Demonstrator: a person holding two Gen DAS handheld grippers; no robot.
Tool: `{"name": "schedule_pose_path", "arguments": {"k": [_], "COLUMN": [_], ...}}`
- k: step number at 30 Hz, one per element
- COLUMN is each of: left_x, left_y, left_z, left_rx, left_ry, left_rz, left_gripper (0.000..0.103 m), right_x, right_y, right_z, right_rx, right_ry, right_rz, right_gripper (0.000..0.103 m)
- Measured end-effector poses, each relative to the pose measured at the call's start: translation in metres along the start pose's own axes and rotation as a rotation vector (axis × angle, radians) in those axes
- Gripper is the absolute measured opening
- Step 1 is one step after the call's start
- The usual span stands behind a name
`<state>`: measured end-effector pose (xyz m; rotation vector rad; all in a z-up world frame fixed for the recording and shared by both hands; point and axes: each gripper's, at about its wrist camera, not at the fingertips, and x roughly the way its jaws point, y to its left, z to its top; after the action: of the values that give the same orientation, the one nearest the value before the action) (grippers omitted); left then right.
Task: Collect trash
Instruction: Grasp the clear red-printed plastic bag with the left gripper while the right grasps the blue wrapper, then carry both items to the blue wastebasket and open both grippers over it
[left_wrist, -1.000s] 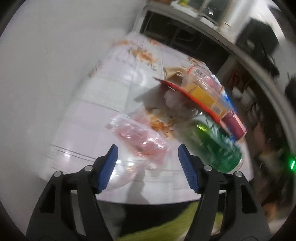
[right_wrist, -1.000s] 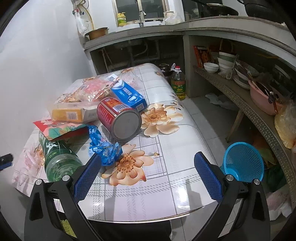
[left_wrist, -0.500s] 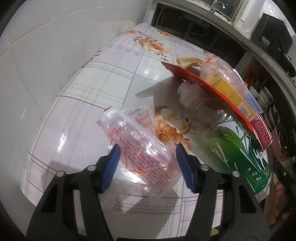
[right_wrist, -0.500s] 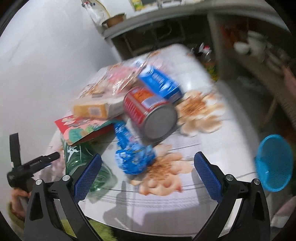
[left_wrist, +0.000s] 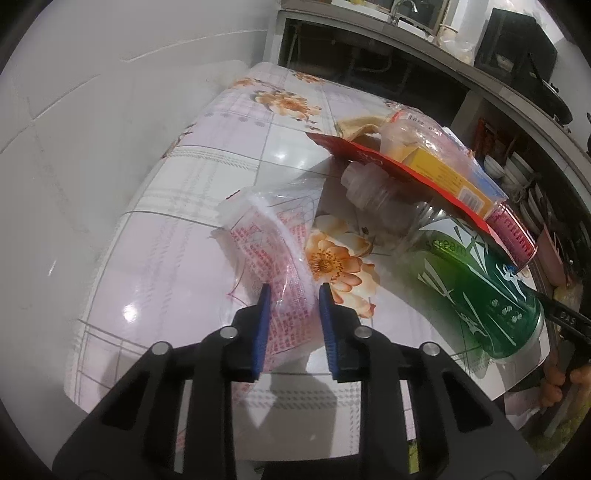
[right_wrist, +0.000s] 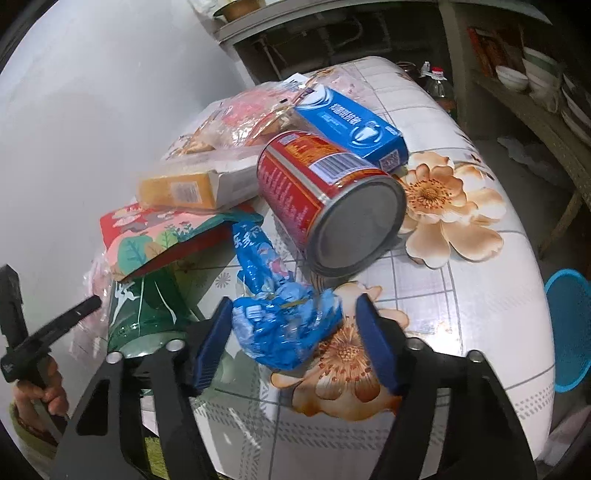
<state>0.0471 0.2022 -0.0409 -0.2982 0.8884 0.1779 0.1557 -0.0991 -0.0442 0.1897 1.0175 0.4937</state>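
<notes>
A clear plastic wrapper with red print (left_wrist: 275, 254) lies on the flowered table (left_wrist: 207, 173). My left gripper (left_wrist: 291, 297) is shut on its near end. A crumpled blue wrapper (right_wrist: 284, 317) lies near the table's front edge. My right gripper (right_wrist: 295, 321) is around it, jaws part closed, the fingers at its sides. Behind lie a red tin can (right_wrist: 328, 195), a blue carton (right_wrist: 351, 122), a yellow box (right_wrist: 192, 188), a red-green pouch (right_wrist: 159, 240) and a green plastic bottle (left_wrist: 476, 288), which also shows in the right wrist view (right_wrist: 147, 314).
A white tiled wall (left_wrist: 92, 110) runs along the table's left side. A blue basket (right_wrist: 570, 328) stands on the floor to the right. Shelves with bowls (right_wrist: 517, 77) and an oil bottle (right_wrist: 437, 85) stand beyond the table. The other handle (right_wrist: 44, 332) shows at left.
My left gripper has closed on the clear red-print wrapper. My right gripper has moved forward and down around the blue wrapper, and its jaws have narrowed.
</notes>
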Motion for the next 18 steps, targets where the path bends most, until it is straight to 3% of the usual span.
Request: {"name": "schedule_pose_path", "arguments": {"k": [2,5,14,18], "left_x": [-0.005,-0.014,-0.066,-0.094], "left_y": [0.004,0.006,0.005,-0.010], "left_z": [-0.002,-0.004,-0.009,-0.006], "left_rx": [-0.011,-0.018,0.004,0.038], "left_ry": [-0.008,-0.023,-0.107,-0.149], "left_rz": [0.003,0.011,0.033,0.001], "left_gripper": [0.020,0.019,0.019,0.019], "right_x": [0.001,-0.001,-0.031,-0.051], "right_y": [0.002,0.002,-0.002,-0.012], "right_z": [-0.001,-0.005,-0.025,-0.033], "right_rx": [-0.014,-0.016,-0.018,0.010], "right_ry": [0.009,0.010,-0.040,-0.078], "right_rz": [0.001,0.000,0.013,0.028], "right_gripper": [0.043,0.037,0.032,0.031]}}
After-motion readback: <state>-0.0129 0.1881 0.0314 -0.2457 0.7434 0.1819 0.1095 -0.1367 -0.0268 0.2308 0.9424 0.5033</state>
